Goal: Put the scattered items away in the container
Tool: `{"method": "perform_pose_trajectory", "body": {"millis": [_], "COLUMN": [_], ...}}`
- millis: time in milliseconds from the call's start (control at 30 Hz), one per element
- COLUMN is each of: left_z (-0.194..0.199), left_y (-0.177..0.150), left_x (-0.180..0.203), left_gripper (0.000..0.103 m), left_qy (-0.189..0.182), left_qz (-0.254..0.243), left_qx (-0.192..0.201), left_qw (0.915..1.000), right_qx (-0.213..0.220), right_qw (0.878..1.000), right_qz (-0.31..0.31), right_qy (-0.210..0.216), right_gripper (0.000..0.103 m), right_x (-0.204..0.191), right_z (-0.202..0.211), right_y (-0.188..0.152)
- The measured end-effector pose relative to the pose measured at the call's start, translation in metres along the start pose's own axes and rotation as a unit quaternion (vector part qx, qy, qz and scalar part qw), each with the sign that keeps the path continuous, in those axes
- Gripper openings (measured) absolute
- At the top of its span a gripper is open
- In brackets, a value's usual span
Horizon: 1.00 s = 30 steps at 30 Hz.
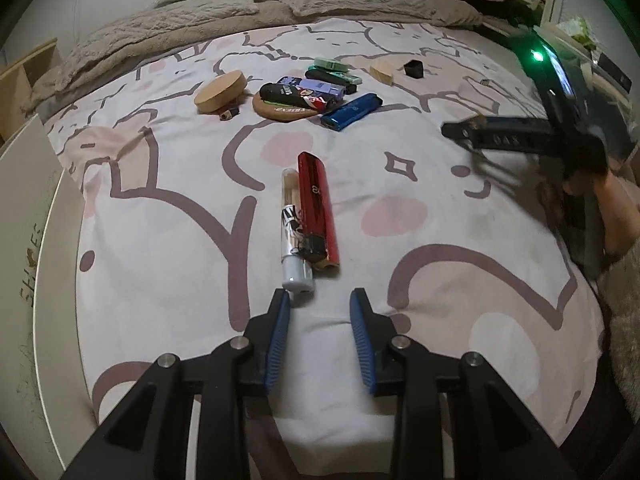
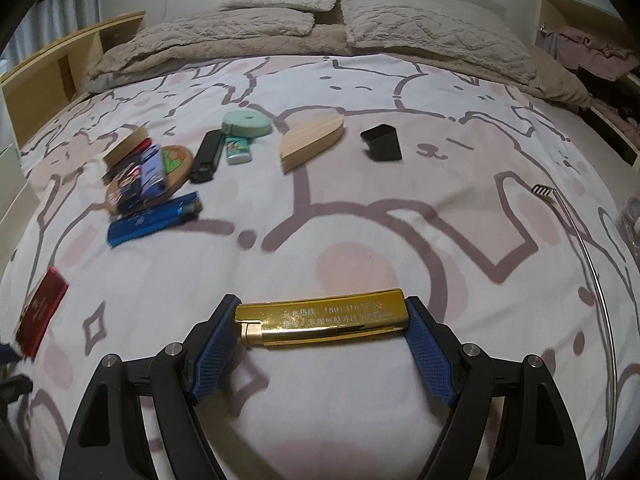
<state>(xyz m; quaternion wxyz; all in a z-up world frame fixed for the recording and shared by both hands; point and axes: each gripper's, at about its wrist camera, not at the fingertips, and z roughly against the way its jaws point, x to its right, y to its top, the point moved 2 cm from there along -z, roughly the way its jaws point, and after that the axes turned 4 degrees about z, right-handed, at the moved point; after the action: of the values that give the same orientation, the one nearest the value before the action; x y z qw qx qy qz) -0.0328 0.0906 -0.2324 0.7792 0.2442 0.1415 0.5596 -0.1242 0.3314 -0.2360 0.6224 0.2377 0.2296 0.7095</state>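
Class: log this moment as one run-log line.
left gripper: open, empty | right gripper: holding gold lighter | red lighter: on bed

A bed (image 2: pixel 360 240) fills the room, its white sheet printed with pink and mauve cartoon animals. Beige quilted pillows (image 2: pixel 420 28) and a rumpled blanket (image 1: pixel 168 28) lie along the head. A pale wooden shelf unit (image 2: pixel 60 60) stands at one side, with crumpled mauve clothing (image 2: pixel 592 52) heaped opposite. The light is dim.
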Motion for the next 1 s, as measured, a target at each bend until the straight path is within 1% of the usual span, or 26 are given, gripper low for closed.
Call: {"method": "perform_pose_trajectory", "body": {"millis": [300,367,400,567,633,667,767,933,967,1000], "left_z": [-0.004,-0.003,-0.002,0.003,0.005,0.007,0.006,-0.004,-0.006,-0.008], "left_y": [0.007,0.008,0.008,0.003,-0.001,-0.003,-0.005,0.004,0.006,0.009], "left_x": [-0.01,-0.014,-0.016,-0.02,-0.015,-0.011,0.0,-0.006,-0.006,-0.007], "left_gripper": [0.031,0.029,0.026,0.025,0.011,0.01,0.01,0.01,0.011,0.015], "left_qy": [0.018,0.02,0.024,0.029,0.021,0.017,0.021,0.002,0.001,0.0], "left_qz": [0.016,0.022,0.023,0.028,0.024,0.02,0.002,0.029,0.031,0.033], "left_qx": [0.021,0.022,0.022,0.02,0.017,0.015,0.015,0.013,0.014,0.015], "left_qw": [0.9995,0.9993,0.9992,0.999,0.9993,0.9995,0.9997,0.9995,0.9994,0.9994], "right_qx": [-0.007,-0.01,-0.01,-0.014,-0.015,-0.015,-0.016,-0.017,-0.017,-0.017], "right_qw": [1.0,1.0,1.0,0.999,0.999,0.999,0.999,0.999,0.999,0.999], "right_qz": [0.013,0.016,0.017,0.025,0.029,0.031,0.031,0.035,0.036,0.037], "right_qy": [0.009,0.013,0.014,0.019,0.018,0.018,0.018,0.02,0.021,0.021], "right_gripper": [0.082,0.082,0.082,0.082,0.082,0.082,0.082,0.082,0.082,0.082], "right_x": [-0.016,-0.019,-0.02,-0.028,-0.033,-0.035,-0.038,-0.046,-0.047,-0.048], "right_z": [0.02,0.025,0.027,0.037,0.04,0.041,0.045,0.051,0.052,0.053], "right_y": [-0.022,-0.027,-0.029,-0.041,-0.044,-0.046,-0.049,-0.056,-0.057,-0.058]}}
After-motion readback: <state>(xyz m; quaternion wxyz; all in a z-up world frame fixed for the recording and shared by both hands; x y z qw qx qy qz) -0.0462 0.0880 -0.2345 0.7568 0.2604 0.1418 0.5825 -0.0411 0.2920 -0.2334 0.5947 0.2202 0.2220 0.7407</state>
